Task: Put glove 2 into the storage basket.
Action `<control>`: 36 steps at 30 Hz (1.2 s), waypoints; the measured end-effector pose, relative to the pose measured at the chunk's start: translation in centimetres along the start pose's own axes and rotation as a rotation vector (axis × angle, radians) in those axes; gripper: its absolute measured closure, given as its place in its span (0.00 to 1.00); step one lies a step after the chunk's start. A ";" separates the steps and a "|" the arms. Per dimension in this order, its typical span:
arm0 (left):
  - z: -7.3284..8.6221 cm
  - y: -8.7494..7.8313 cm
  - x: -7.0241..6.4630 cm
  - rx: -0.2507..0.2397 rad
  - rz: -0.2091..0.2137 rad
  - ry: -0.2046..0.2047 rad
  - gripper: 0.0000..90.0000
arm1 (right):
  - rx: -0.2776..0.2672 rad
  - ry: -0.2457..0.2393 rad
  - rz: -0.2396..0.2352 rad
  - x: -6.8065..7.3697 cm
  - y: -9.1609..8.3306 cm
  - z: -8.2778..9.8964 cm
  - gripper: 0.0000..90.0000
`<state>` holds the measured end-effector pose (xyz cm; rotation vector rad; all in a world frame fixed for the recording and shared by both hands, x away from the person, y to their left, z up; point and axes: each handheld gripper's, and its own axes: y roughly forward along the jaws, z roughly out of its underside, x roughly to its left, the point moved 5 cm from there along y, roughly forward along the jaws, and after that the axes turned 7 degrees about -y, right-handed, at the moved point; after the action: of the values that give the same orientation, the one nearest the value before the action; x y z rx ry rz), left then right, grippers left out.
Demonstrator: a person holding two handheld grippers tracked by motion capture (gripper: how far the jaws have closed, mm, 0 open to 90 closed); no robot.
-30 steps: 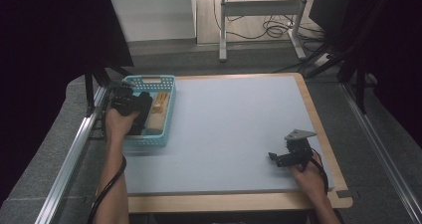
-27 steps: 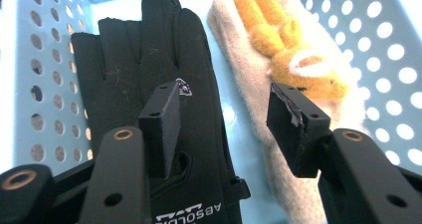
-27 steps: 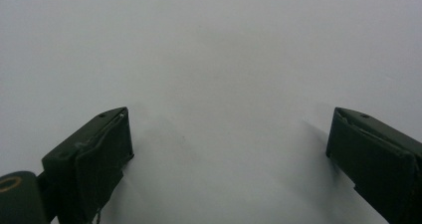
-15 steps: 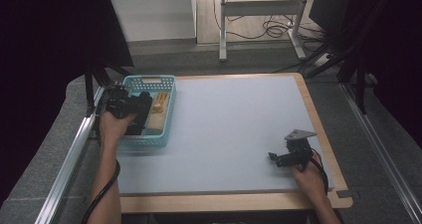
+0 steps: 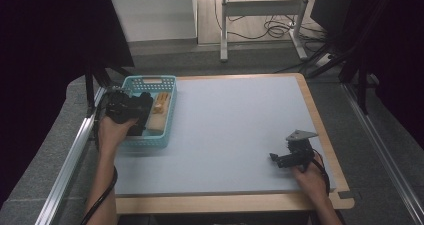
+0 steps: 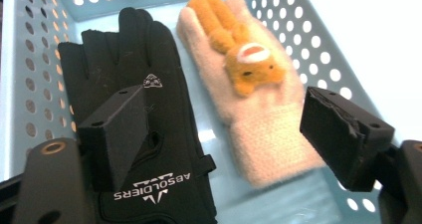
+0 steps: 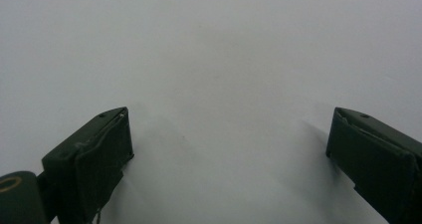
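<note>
The left hand-held gripper (image 6: 219,134) hangs over the blue basket (image 5: 169,116) at the left edge of the tabletop (image 5: 235,135), and its jaws have just been opening: they now stand well apart with nothing pressed between the pads. Two gloves lie flat on the basket floor below, side by side and touching along their inner edges, fingers pointing to the far wall. The black glove (image 6: 144,124) lies under the left jaw, its printed cuff nearest the camera; the cream glove (image 6: 259,109), with an orange plush animal sewn on its back, lies toward the right jaw. Neither glove is lifted or pinched, so the wide stance reads either as a release just made or as a spread ready to take one glove; I cannot tell which from these views. Laid flat and unfolded, the gloves offer only thin edges and a soft cuff to catch, so the thick cuff of the cream glove looks the easier bite. The right hand-held gripper (image 5: 286,160) rests low at the near right of the tabletop, well apart from the basket, jaws spread over bare grey surface, apparently parked to keep the middle free.
</note>
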<state>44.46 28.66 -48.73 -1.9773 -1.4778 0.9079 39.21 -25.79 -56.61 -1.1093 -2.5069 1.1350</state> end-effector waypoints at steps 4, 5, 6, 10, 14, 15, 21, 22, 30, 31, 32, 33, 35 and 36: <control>0.2 -0.3 -0.6 -0.007 0.010 0.020 0.16 | 0.000 0.000 0.000 0.0 0.0 0.0 0.04; 0.2 -0.4 -0.8 -0.009 0.008 0.029 0.16 | 0.000 0.000 0.000 0.0 0.0 0.0 0.04; 0.3 -0.4 -1.0 -0.012 0.012 0.032 0.15 | 0.000 0.000 0.000 0.0 0.0 0.0 0.04; 0.5 -0.6 -1.7 -0.019 0.020 0.054 0.12 | 0.000 0.000 0.000 0.0 0.0 0.0 0.04; 0.6 -0.8 -2.5 -0.024 0.028 0.073 0.09 | 0.000 0.000 0.000 0.0 0.0 0.0 0.04; 0.7 -0.8 -2.6 -0.025 0.030 0.078 0.08 | 0.000 0.000 0.000 0.0 0.0 0.0 0.04; 0.9 -0.9 -3.7 -0.031 0.045 0.102 0.05 | 0.000 0.000 0.000 0.0 0.0 0.0 0.04; 1.0 -1.0 -3.8 -0.031 0.050 0.108 0.05 | 0.001 0.000 0.000 0.0 0.0 0.0 0.04; 1.5 -1.6 -5.5 -0.048 0.093 0.142 0.03 | 0.000 0.000 0.001 0.0 0.0 0.0 0.04; 1.5 -1.6 -5.8 -0.052 0.101 0.148 0.03 | 0.000 0.000 0.001 0.0 0.0 0.0 0.04; 1.6 -1.7 -6.1 -0.053 0.109 0.152 0.03 | 0.000 0.000 0.001 0.0 0.0 0.0 0.04; 1.7 -1.7 -6.4 -0.056 0.116 0.158 0.02 | 0.000 0.000 0.001 0.0 0.0 0.0 0.04; 1.8 -1.7 -7.0 -0.061 0.133 0.168 0.02 | 0.001 0.000 0.001 0.0 0.0 0.0 0.04; 1.9 -1.7 -7.3 -0.060 0.137 0.175 0.02 | 0.001 0.000 0.001 0.0 0.0 0.0 0.04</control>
<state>40.58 22.17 -47.21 -2.1643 -1.2990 0.7311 39.20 -25.79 -56.62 -1.1102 -2.5059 1.1355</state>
